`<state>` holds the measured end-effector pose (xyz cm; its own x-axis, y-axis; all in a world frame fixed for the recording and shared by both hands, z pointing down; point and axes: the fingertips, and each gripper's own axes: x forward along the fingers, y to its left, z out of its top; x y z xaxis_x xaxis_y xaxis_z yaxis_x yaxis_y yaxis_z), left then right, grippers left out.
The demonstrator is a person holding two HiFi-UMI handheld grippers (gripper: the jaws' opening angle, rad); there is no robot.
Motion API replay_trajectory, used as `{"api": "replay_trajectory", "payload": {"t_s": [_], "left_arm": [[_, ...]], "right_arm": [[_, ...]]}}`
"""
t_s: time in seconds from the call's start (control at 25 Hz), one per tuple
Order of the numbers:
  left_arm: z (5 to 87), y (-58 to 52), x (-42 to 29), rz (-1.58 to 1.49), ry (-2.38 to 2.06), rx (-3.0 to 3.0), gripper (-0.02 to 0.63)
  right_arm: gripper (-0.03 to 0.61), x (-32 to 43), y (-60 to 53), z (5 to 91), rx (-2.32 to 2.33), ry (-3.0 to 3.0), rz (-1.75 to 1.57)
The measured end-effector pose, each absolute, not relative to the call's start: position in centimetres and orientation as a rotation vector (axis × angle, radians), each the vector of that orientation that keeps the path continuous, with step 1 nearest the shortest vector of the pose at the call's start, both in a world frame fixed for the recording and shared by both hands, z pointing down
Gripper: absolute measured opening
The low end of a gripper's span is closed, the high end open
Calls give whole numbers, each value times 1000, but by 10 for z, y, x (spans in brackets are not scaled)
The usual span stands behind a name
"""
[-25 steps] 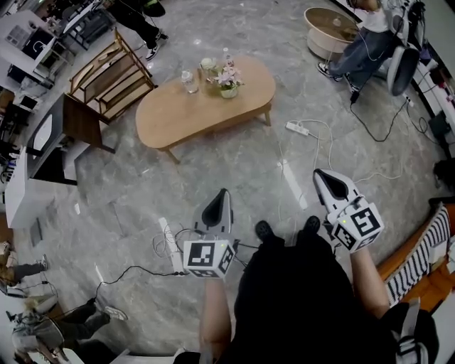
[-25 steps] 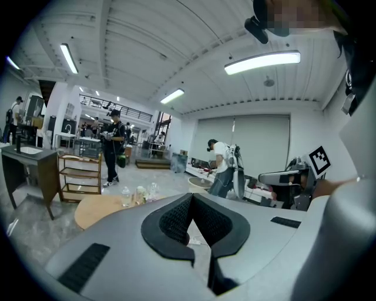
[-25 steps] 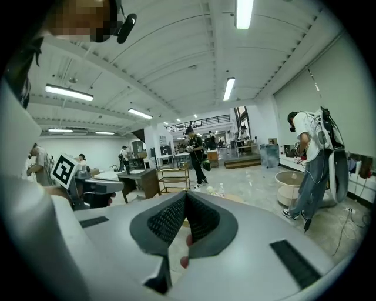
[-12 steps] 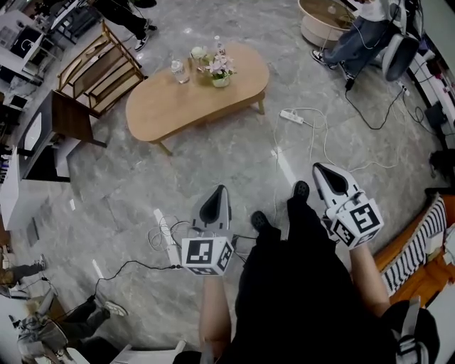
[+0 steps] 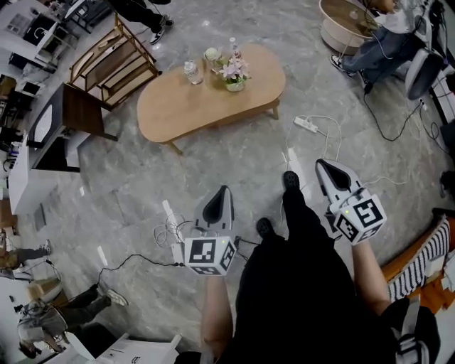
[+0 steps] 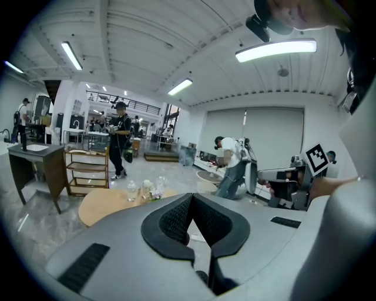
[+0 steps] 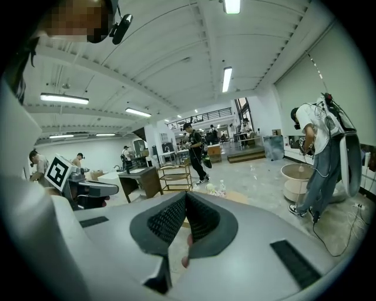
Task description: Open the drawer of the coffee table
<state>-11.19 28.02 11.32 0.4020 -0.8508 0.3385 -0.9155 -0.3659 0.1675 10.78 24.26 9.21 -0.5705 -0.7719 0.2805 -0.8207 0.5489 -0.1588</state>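
The oval wooden coffee table (image 5: 206,99) stands on the grey floor well ahead of me, with a bottle, a glass and a small flower pot (image 5: 233,73) on its top. No drawer shows from here. My left gripper (image 5: 225,190) and right gripper (image 5: 321,164) are held out over the floor, well short of the table, both shut with nothing in them. In the left gripper view the left gripper (image 6: 192,196) has its jaws together and the table (image 6: 108,204) lies beyond them. In the right gripper view the right gripper (image 7: 185,193) is also shut, pointing toward the table (image 7: 238,197).
White power strips and cables lie on the floor (image 5: 306,126) (image 5: 170,224) between me and the table. A wooden shelf rack (image 5: 114,60) and a dark desk (image 5: 75,114) stand at the left. A round tub (image 5: 345,21) and a person (image 5: 387,43) are at the top right.
I have stepped toward the table, one foot now ahead of the other. Both grippers came forward with me and stayed shut.
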Motion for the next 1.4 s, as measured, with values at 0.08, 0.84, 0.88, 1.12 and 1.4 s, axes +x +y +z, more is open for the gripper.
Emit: {"api": "replay_trajectory", "payload": {"t_s": [0.08,0.84,0.88,1.12,1.4], "left_arm": [[108,261,-108,291,-1549,2330,14],[143,114,-38,336,-1672,2087,14],[149,114,-38,333,-1661,2077,14],[197,102,-44,384,-1604,2062,14],[273,67,-51,497,-1433,2191,14]], "right_arm": [[12,109,215,89,1329,-2631,409],[12,137,40,162,836,-2646,498],[12,135,38,169,825,-2639,517],[12,125,22,227,858,-2605,601],[12,95,11,294,870,-2519,638]]}}
